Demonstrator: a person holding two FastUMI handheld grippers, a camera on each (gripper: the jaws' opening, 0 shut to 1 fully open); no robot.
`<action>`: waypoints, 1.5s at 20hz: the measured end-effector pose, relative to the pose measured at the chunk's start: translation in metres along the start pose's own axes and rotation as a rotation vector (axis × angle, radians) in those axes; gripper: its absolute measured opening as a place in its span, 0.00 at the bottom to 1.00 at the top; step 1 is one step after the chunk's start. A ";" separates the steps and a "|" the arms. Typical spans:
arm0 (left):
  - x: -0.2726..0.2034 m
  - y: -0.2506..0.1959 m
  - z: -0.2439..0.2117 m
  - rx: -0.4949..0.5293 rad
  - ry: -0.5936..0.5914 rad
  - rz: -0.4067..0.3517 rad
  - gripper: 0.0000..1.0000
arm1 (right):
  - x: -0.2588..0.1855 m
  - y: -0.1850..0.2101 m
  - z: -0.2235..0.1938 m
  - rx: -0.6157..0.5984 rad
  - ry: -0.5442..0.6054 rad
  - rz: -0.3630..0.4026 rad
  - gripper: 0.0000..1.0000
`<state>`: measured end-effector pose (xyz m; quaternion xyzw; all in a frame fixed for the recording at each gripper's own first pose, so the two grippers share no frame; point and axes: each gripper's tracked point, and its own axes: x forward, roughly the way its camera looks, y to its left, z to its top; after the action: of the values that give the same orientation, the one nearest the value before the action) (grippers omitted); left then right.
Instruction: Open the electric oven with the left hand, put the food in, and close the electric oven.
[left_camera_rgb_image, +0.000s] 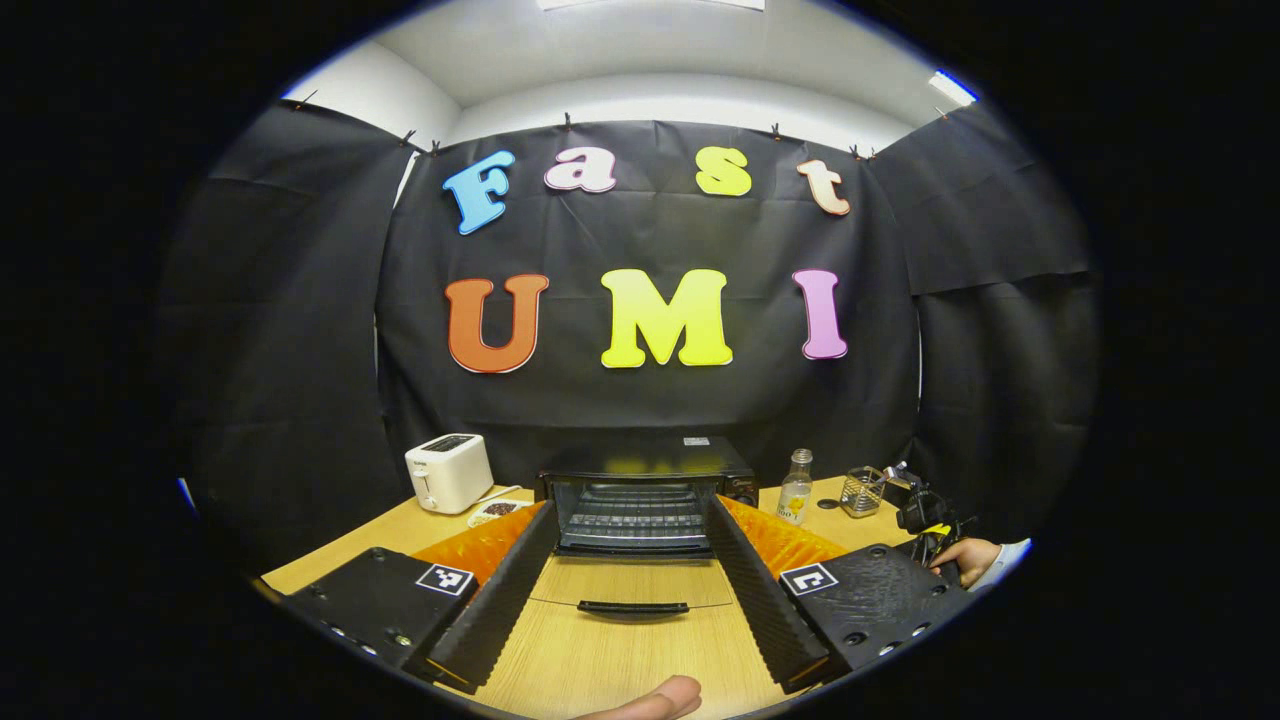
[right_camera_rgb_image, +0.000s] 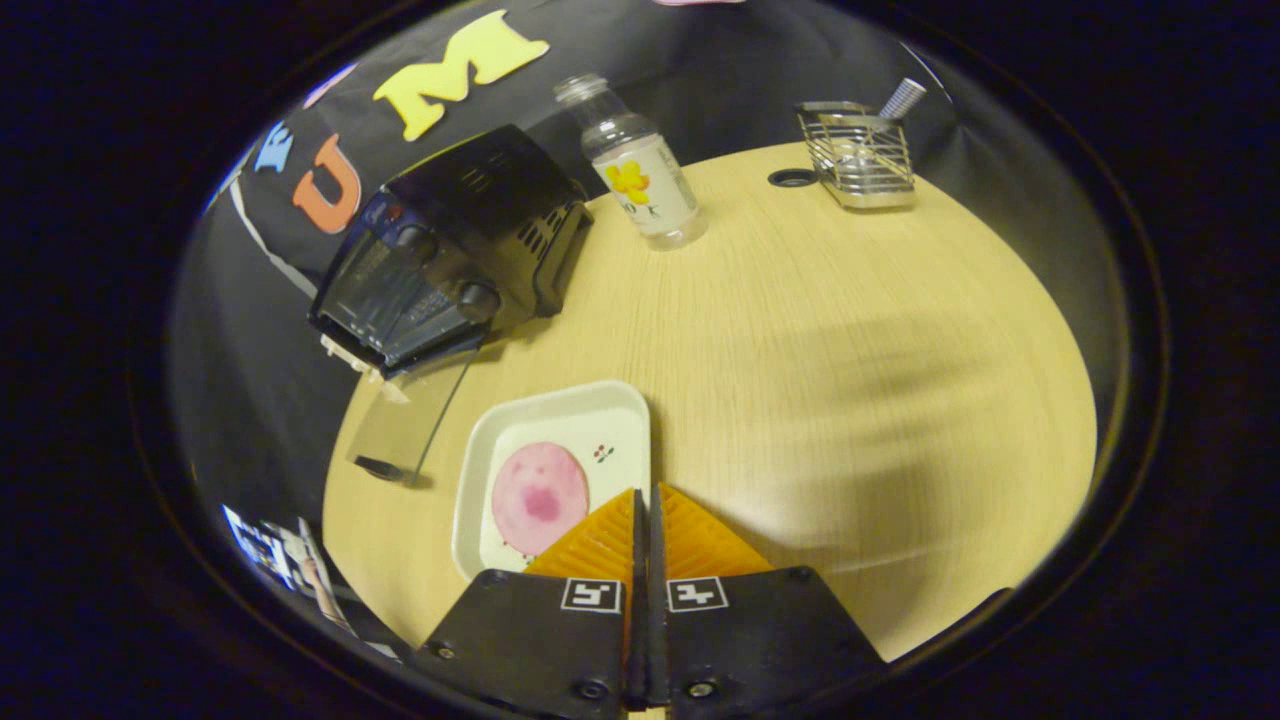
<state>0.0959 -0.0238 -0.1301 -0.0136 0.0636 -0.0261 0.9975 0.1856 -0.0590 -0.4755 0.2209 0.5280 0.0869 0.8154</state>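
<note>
2 risks: the right gripper (right_camera_rgb_image: 647, 500), closed and empty, could tip the plate (right_camera_rgb_image: 480, 450); the left gripper (left_camera_rgb_image: 630, 560), wide, hangs over the oven door (left_camera_rgb_image: 632, 590).

No legible text; bottle (right_camera_rgb_image: 638, 165) label shows flower print only; oven (left_camera_rgb_image: 645, 492) sticker unreadable

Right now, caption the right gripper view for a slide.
Right gripper grips the white plate's rim, pink food slice aboard, beside the opened oven.
</note>
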 end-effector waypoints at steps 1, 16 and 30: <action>-0.003 -0.002 0.001 0.001 0.002 -0.002 0.95 | 0.000 0.000 0.001 0.044 0.004 0.047 0.04; -0.035 0.016 0.009 0.022 -0.003 0.012 0.95 | -0.069 0.039 0.013 0.081 -0.091 0.122 0.04; -0.087 0.087 -0.003 -0.004 -0.032 0.087 0.95 | -0.075 0.177 -0.009 0.022 -0.130 0.158 0.04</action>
<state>0.0134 0.0682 -0.1243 -0.0135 0.0480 0.0178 0.9986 0.1614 0.0724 -0.3368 0.2759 0.4558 0.1306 0.8361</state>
